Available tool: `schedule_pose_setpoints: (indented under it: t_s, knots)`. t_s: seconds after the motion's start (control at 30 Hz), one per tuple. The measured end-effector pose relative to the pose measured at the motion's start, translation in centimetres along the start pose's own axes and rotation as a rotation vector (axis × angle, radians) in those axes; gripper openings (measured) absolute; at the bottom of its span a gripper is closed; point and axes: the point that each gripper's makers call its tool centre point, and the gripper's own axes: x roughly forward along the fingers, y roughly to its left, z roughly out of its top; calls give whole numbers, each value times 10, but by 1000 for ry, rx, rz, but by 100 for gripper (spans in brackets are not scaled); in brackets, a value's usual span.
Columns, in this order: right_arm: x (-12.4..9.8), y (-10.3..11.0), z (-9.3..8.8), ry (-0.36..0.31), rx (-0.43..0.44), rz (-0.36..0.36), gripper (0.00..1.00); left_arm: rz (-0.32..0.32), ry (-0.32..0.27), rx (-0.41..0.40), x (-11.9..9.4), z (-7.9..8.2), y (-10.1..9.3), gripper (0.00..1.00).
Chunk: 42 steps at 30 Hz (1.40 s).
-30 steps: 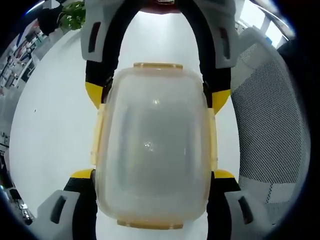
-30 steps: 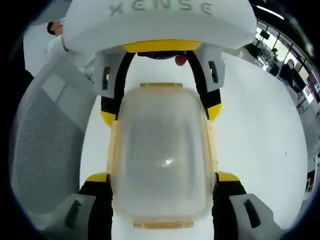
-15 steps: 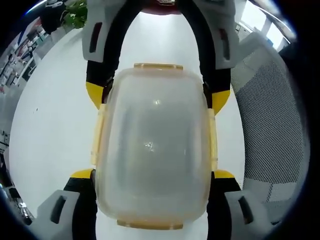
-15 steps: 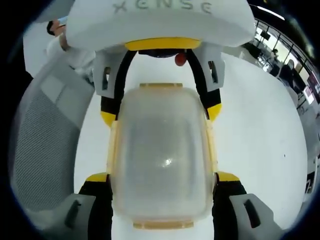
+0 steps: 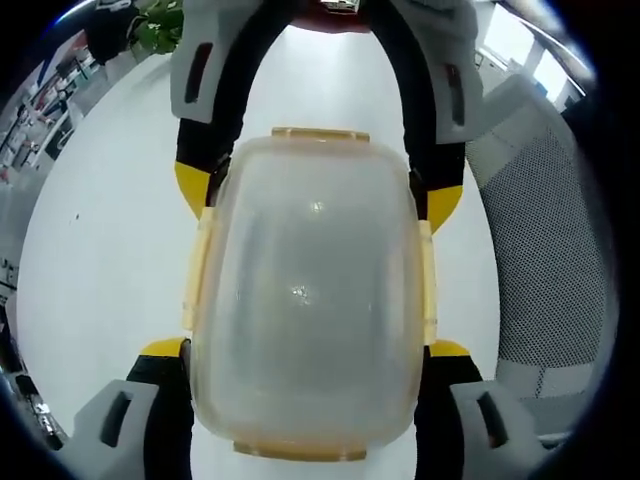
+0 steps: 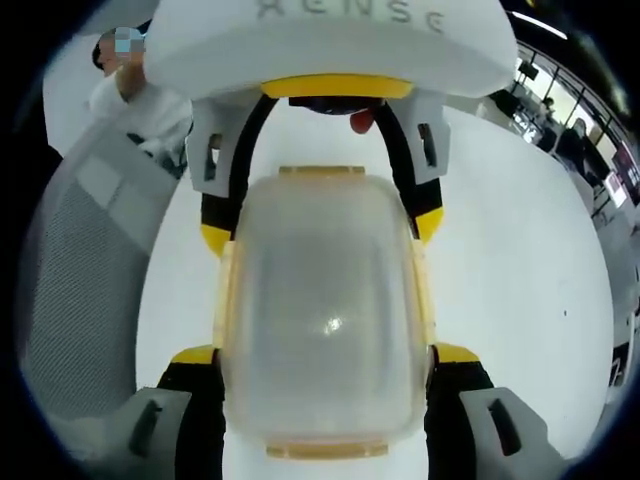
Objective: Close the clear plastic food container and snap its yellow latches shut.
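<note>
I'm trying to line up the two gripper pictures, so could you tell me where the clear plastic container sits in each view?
Left gripper view: the container sits in the middle, between this gripper's jaws below and the other gripper's above.
Right gripper view: the container is central too, flanked the same way.
Shared landmark: the grey mesh chair, at the right in the left gripper view, at the left in the right gripper view.

Bright, even light; fisheye-warped edges
</note>
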Motion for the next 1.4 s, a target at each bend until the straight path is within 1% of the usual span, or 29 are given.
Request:
schedule_pose_setpoints:
  t_s: [0.2, 0.4, 0.63, 0.83, 1.4]
  knots:
    - [0, -8, 0, -5, -3, -2, 83, 1, 1, -4, 0, 1, 7, 94]
    - [1, -15, -1, 7, -2, -3, 83, 0, 6, -2, 1, 2, 14, 94]
    - [0, -24, -1, 4, 3, -7, 83, -2, -3, 3, 1, 3, 25, 94]
    - [-1, -33, -2, 1, 6, -11, 84, -3, 11, 8, 0, 4, 33, 94]
    - [-3, -41, -2, 1, 1, -13, 84, -1, 18, 3, 0, 6, 40, 94]
